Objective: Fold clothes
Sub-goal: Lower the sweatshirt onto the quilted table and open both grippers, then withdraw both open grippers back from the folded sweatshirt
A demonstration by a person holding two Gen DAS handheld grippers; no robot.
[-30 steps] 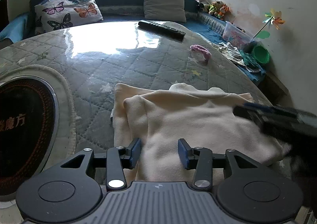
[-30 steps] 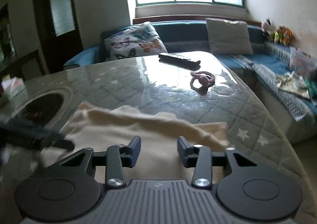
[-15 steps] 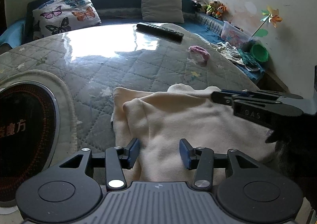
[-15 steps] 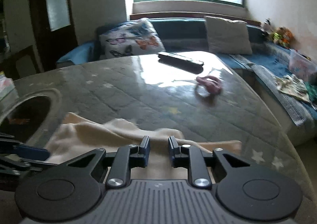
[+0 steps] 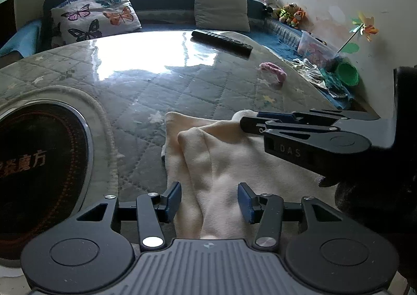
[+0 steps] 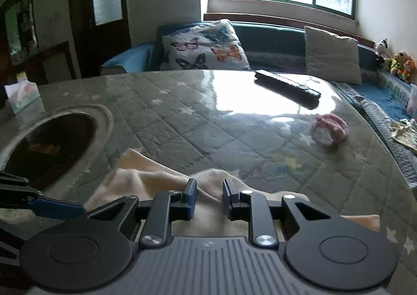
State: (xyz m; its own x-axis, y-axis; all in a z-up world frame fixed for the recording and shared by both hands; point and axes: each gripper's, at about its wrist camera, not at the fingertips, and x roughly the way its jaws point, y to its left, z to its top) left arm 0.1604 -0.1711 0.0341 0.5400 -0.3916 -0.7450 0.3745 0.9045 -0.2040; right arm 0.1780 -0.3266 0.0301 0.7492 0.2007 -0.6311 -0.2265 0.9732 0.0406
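A cream fleece garment (image 5: 224,162) lies partly folded on the quilted table cover, near the front edge. My left gripper (image 5: 209,201) is open, its fingers spread on either side of the garment's near part. My right gripper (image 6: 209,200) is narrowed onto a raised ridge of the cream garment (image 6: 146,177) at its far edge, pinching the cloth. In the left wrist view the right gripper (image 5: 245,123) comes in from the right and its tips hold the lifted far edge.
A black remote (image 5: 221,41), a pink scrunchie (image 5: 273,71) and a round dark inset (image 5: 39,164) sit on the glass-covered table (image 5: 156,81). A sofa with a butterfly pillow (image 6: 206,47) is behind; a tissue box (image 6: 22,98) stands at far left.
My right gripper moved in over the garment's far edge and closed from open onto a fold of cloth. The left gripper stayed open and nearly still.
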